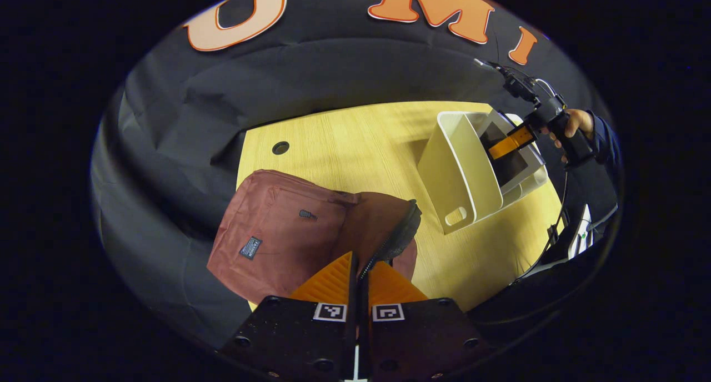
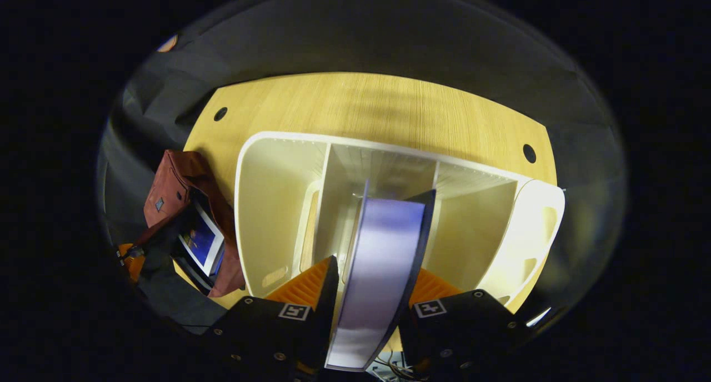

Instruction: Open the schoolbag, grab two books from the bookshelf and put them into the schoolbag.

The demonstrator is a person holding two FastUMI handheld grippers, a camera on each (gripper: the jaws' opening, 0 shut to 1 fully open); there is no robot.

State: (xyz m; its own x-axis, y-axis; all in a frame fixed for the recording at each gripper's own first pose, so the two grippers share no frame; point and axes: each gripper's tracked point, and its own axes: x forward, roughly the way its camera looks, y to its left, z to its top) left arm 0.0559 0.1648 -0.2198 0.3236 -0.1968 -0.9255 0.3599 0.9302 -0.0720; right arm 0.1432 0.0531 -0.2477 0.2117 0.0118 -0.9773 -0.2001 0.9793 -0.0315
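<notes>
The maroon schoolbag point(image 1: 278, 226) lies on the yellow table point(image 1: 355, 137). My left gripper point(image 1: 360, 265) is shut on the black rim of its opening, holding it up. In the right gripper view the schoolbag point(image 2: 178, 182) gapes open at the left, and a book with a blue cover point(image 2: 201, 240) lies inside it. My right gripper point(image 2: 377, 266) is shut on a second book point(image 2: 386, 232), which stands upright in the middle compartment of the white bookshelf point(image 2: 272, 204). From the left gripper view the right gripper point(image 1: 514, 143) reaches into the bookshelf point(image 1: 450, 171) from the far side.
A person's hand point(image 1: 577, 121) holds the right gripper beyond the bookshelf. The table has cable holes near its far corners point(image 1: 280, 147) point(image 2: 529, 153). Bare wood point(image 2: 361, 104) stretches behind the shelf. Black cloth surrounds the table.
</notes>
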